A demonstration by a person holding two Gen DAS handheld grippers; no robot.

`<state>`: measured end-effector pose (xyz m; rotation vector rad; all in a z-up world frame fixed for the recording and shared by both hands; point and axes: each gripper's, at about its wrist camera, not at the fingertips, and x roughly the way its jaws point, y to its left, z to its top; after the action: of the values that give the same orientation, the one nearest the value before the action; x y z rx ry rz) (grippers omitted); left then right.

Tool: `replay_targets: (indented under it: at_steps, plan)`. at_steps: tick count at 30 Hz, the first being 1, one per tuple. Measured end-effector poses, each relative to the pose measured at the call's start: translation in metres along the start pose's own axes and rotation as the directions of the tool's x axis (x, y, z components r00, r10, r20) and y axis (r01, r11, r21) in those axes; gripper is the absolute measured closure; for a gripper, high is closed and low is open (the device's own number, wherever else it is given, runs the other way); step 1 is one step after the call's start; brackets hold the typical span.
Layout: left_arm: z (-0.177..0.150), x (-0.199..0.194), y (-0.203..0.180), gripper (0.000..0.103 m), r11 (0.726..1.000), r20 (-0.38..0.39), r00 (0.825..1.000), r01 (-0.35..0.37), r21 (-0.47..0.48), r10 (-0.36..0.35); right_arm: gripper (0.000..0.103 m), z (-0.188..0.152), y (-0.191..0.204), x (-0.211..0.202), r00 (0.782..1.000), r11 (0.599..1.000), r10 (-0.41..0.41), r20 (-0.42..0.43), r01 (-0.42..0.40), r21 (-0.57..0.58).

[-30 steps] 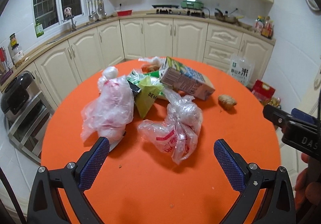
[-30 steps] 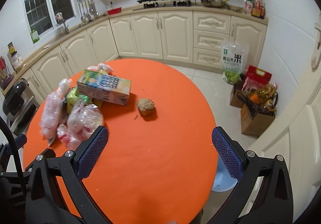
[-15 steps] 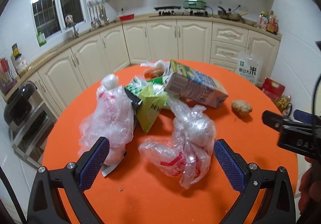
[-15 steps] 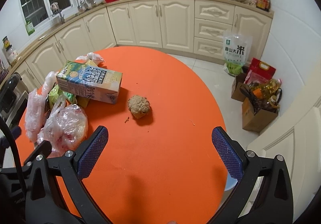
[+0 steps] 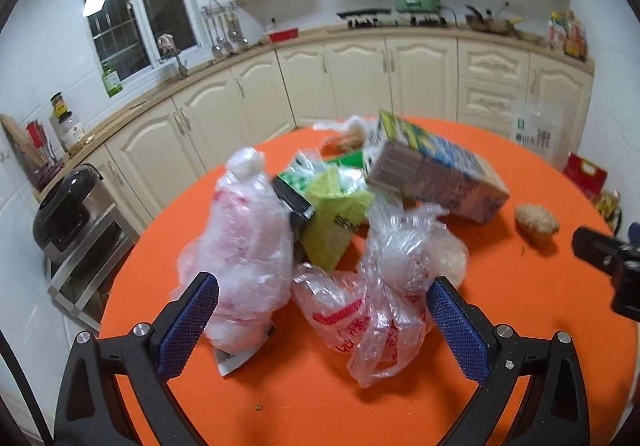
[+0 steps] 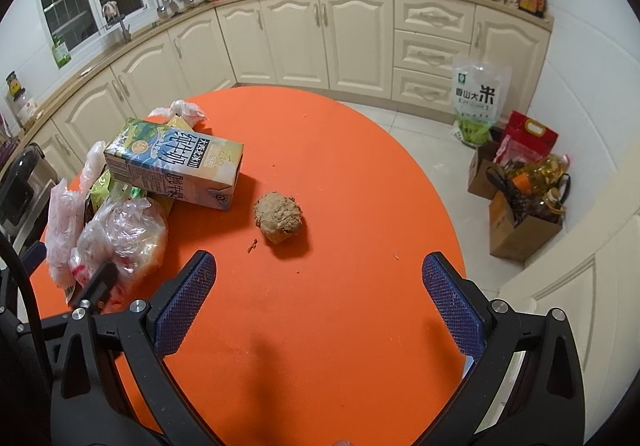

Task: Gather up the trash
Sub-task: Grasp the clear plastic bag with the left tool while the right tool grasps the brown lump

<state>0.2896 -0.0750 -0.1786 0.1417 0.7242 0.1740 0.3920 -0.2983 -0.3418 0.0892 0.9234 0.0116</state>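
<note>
1. Round orange table point(image 6: 340, 150) in a kitchen, cream cabinets point(image 6: 352, 42) behind, trash heaped on its left part.
2. Milk carton point(image 6: 176, 166) lying on its side, long axis running from the far left toward the table's middle, its flat base end facing the middle, its left end propped on the heap so the carton sits tilted.
3. Same carton in the left wrist view point(image 5: 436, 174), blurred, resting above a green wrapper point(image 5: 336, 218) and sloping down to the right.
4. Brown lump point(image 6: 279, 218) alone on bare orange, just right of the carton's low end, apart from it; seen also at point(image 5: 536, 224).
5. Two knotted clear plastic bags with red print: a tall one point(image 5: 248, 246) standing at the left, a lower crumpled one point(image 5: 384, 286) beside it, loose ends trailing toward the camera.
6. Left gripper point(image 5: 320, 320) spread wide, nothing held, blue fingers point(image 5: 188, 326) straddling the near ends of both bags; contact with the plastic cannot be told.
7. Right gripper point(image 6: 320, 302) likewise wide apart and holding nothing, above bare table, the brown lump just beyond the gap between its blue pads point(image 6: 452, 310).
8. Rice sack point(image 6: 478, 98) and open cardboard boxes point(image 6: 520, 222) on the floor right of the table.
</note>
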Motion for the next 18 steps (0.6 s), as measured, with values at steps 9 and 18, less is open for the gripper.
replay_targets:
  at_steps: [9,18]
  plan:
    - [-0.001,0.006,0.008,0.018,0.995,-0.056,0.994,0.093,-0.021,-0.094,0.0,0.004,-0.002,0.005,1.0,1.0,0.003,-0.005,-0.003,0.003]
    - [0.005,0.001,0.016,0.056,0.981,-0.086,0.978,0.189,-0.04,-0.192,0.0,0.009,-0.003,0.009,1.0,1.0,0.002,-0.011,-0.002,-0.003]
